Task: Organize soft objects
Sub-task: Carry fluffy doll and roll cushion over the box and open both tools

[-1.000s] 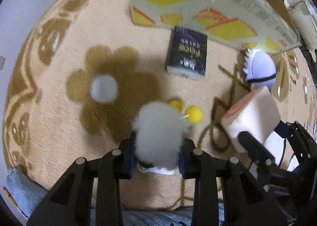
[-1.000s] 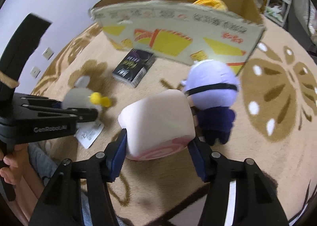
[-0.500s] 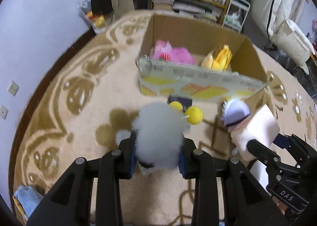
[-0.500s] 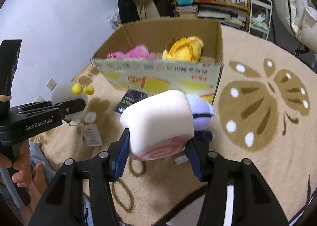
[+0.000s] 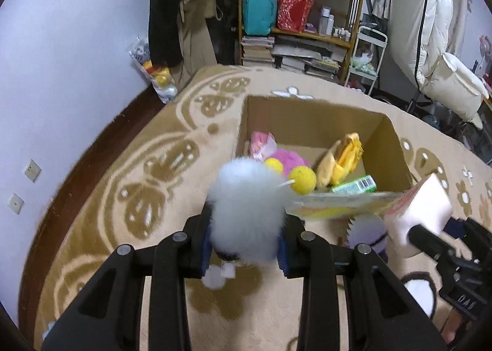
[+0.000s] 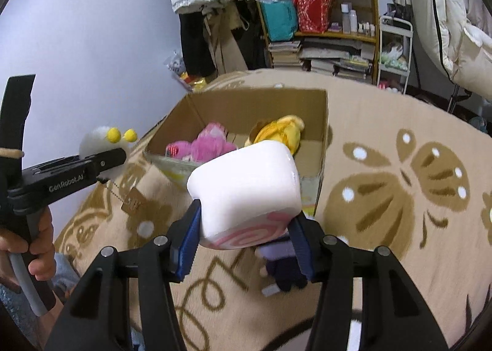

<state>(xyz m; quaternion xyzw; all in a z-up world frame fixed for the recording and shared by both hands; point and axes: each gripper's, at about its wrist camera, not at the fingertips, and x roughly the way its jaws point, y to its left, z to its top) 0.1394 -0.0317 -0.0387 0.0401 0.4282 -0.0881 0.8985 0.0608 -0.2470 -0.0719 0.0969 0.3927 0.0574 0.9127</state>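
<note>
Cardboard box (image 5: 310, 123) on patterned rug (image 5: 129, 172), holding pink toy (image 6: 209, 145) and yellow toy (image 6: 278, 132). Green carton (image 5: 353, 187) seen only from left wrist. White cube cushion (image 6: 246, 191) clamped in right gripper (image 6: 244, 240). Fluffy white toy (image 5: 247, 212) squeezed in left gripper (image 5: 244, 246); its hanging tag (image 6: 132, 204), and gripping hand (image 6: 40, 246), seen only from right wrist.

The cardboard box (image 6: 319, 123) stands on the carpet (image 6: 399, 228), in front of the shelf (image 6: 323, 34). Inside the box lie a pink plush (image 6: 209, 143) to the left and a yellow plush (image 6: 276, 132) to the right. A purple doll (image 6: 283, 265) lies on the carpet just before the box.
</note>
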